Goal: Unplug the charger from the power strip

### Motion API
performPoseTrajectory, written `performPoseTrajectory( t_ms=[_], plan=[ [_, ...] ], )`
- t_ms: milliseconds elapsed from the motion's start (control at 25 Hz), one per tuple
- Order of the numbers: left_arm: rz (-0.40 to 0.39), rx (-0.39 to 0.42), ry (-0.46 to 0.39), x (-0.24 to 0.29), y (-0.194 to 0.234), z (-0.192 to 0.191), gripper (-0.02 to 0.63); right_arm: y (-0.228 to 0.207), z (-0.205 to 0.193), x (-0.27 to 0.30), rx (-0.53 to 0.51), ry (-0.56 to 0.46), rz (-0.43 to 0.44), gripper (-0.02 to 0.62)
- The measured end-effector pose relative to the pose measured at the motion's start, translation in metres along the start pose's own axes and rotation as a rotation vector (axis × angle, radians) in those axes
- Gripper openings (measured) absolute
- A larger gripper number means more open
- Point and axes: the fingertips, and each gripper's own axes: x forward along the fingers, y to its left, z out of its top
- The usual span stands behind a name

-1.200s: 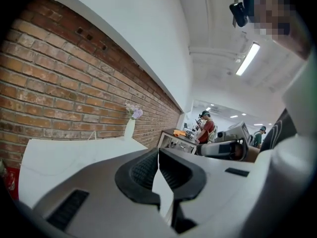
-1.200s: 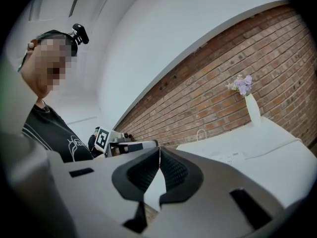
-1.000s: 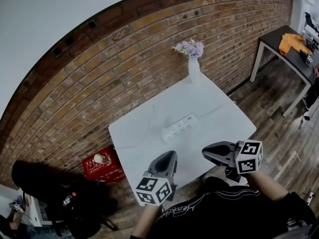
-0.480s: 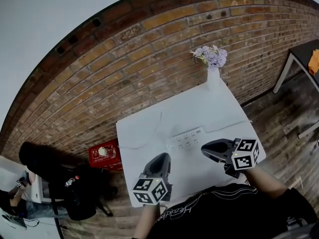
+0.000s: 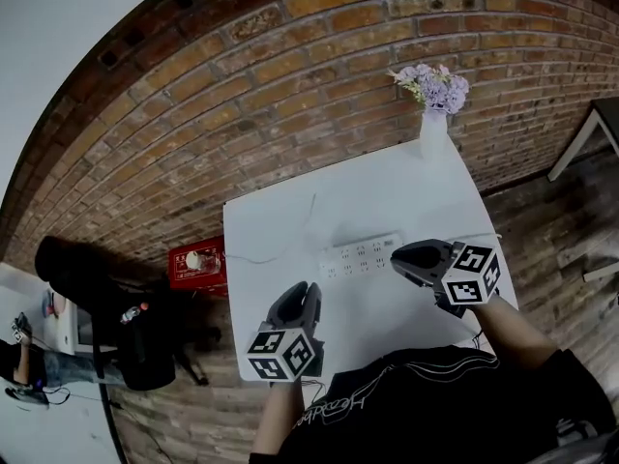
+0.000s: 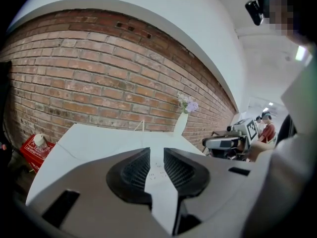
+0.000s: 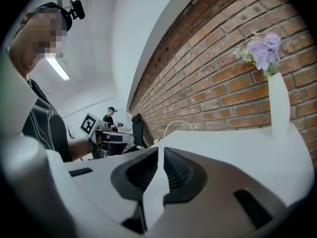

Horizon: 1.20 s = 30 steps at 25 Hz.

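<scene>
A white power strip (image 5: 360, 256) lies on the white table (image 5: 280, 230), with a thin white cable (image 5: 253, 259) trailing off its left end. I cannot make out a charger on it. My left gripper (image 5: 308, 290) hovers just short of the strip's near left side. Its jaws have just been opening and stand apart with nothing between them. Through the gap in my left gripper (image 6: 157, 155) the strip (image 6: 158, 169) shows. My right gripper (image 5: 395, 256) is shut and empty beside the strip's right end, and the right gripper (image 7: 161, 155) points along the table.
A white vase of purple flowers (image 5: 433, 129) stands at the table's far right corner by the brick wall. A red crate (image 5: 196, 264) and a black chair (image 5: 106, 307) sit on the floor to the left. People stand far off in both gripper views.
Both grippers have come down and forward toward the power strip. The right one now sits at the strip's right end. The head view has swung left.
</scene>
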Motion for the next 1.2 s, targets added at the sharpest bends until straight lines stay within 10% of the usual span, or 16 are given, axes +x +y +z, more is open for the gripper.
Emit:
performPoseTrajectory(
  t_ms=[680, 1200],
  plan=[
    [-0.024, -0.048, 0.128, 0.063, 0.034, -0.048, 0.127, -0.088, -0.09, 0.054, -0.233, 0.338, -0.192, 0.164],
    [0.063, -0.045, 0.123, 0.101, 0.054, -0.056, 0.235, -0.098, -0.112, 0.066, -0.283, 0.362, -0.215, 0.167]
  ],
)
